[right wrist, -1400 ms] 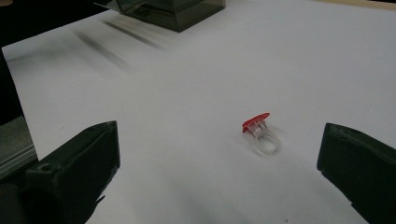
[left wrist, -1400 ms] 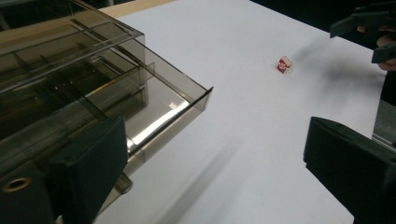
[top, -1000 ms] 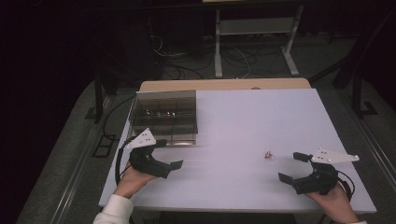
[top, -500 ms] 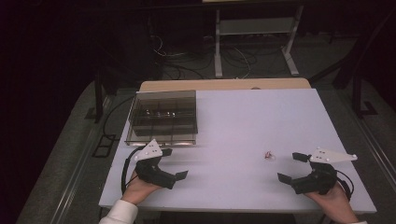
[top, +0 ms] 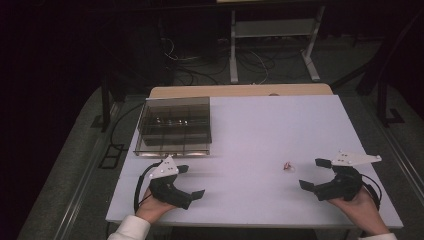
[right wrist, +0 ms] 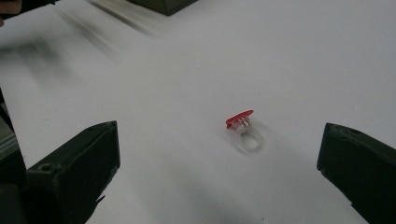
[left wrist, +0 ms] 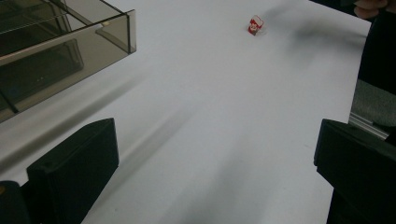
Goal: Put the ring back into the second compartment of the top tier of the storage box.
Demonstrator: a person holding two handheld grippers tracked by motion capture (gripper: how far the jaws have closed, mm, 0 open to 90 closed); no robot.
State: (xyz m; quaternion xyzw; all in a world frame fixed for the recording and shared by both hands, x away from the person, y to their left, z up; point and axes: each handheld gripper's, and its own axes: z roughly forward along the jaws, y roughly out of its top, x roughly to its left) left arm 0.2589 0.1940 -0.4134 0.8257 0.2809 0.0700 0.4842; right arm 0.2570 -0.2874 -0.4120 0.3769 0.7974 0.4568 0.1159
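Basically pre-grasp. Tabletop (top: pixel 260 130) carries the box (top: pixel 175 125) far left; both grippers rest at the near edge, jaws apart, empty. Ring (right wrist: pixel 243 130) lies loose just ahead of right gripper (top: pixel 316 175). Next: advance right, straddle ring, pinch. Left gripper (top: pixel 192 181) idle.

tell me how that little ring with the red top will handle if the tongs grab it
The ring looks like thin clear plastic, so it is probably very light and may skid on the smooth white table when nudged. It lies tilted, its red top raised off the surface, so it could flip. Its small band gives the right tongs, now wide open, little to pinch.
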